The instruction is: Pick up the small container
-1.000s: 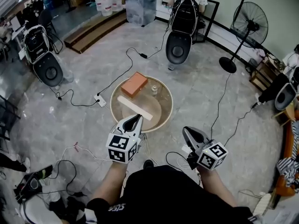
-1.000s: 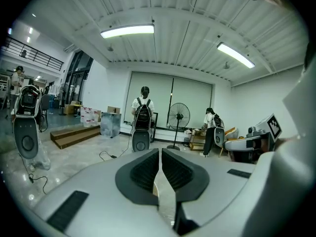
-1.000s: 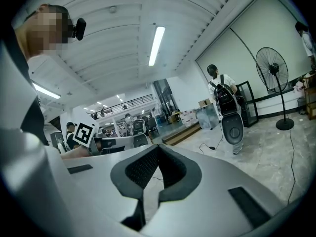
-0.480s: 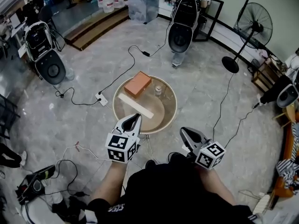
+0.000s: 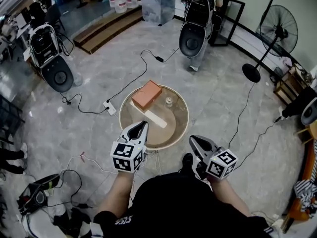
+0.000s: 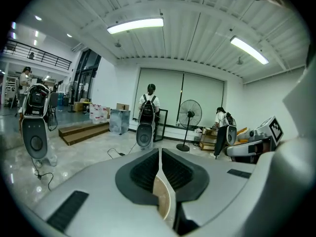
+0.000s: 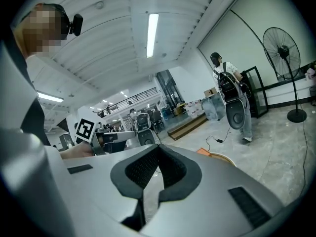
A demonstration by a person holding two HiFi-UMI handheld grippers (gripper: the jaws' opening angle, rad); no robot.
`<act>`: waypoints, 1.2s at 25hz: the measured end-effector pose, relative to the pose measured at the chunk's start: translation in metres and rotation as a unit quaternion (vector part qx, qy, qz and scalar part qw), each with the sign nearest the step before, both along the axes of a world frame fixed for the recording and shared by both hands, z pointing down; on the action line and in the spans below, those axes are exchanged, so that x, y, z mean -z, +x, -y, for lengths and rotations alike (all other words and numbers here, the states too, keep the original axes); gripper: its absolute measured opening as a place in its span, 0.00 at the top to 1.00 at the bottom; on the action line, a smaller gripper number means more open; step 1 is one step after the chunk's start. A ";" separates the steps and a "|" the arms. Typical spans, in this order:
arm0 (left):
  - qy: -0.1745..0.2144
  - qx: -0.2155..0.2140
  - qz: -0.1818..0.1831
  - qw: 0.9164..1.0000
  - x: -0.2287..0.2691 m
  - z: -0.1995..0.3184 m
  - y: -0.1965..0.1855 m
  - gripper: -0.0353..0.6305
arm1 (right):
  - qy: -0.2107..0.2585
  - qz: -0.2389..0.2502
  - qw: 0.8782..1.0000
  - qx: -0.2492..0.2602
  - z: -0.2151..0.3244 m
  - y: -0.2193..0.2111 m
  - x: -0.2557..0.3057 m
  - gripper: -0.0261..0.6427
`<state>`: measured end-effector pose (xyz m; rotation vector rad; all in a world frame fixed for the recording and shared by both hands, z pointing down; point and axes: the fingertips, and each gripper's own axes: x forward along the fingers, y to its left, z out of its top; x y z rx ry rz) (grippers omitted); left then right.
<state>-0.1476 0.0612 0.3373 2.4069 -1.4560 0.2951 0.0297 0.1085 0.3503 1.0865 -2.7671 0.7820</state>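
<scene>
At the near-left edge of the round, pale wooden low table (image 5: 173,126) the left gripper (image 5: 143,125) hangs with its jaws pressed fully together and nothing between them. On the far-left part of the table lies a flat orange-brown rectangular block (image 5: 146,93), and a long, pale cream bar (image 5: 148,117) lies slantwise across the table's middle, just beyond the left gripper's tip. The small clear container with a light cap (image 5: 169,101) stands upright on the far side of the table, a little right of centre, near the block but apart from it, and well apart from both grippers. Off the table's near-right edge, over the floor, the right gripper (image 5: 192,139) also has its jaws drawn together and holds nothing.

The likeliest slip from here: a reach with jaws not parted in time would butt the container rather than straddle it, and so small and light a thing would probably tip or skid toward the far rim. A left-side reach may also clip the bar or block.
</scene>
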 end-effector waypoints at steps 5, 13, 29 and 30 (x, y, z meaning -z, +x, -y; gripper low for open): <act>0.000 -0.006 -0.001 1.000 0.009 0.052 0.050 0.90 | 0.004 0.001 1.000 0.012 0.060 0.042 0.005 0.94; -0.011 0.009 0.013 1.000 0.010 0.126 0.095 0.90 | -0.022 0.007 0.999 0.046 0.131 0.071 -0.001 0.94; -0.016 0.045 0.022 0.999 -0.002 0.209 0.173 0.90 | -0.031 0.015 0.993 0.109 0.239 0.131 -0.020 0.94; -0.019 0.050 0.024 0.998 -0.006 0.211 0.165 0.90 | -0.033 0.015 0.993 0.111 0.244 0.125 -0.022 0.94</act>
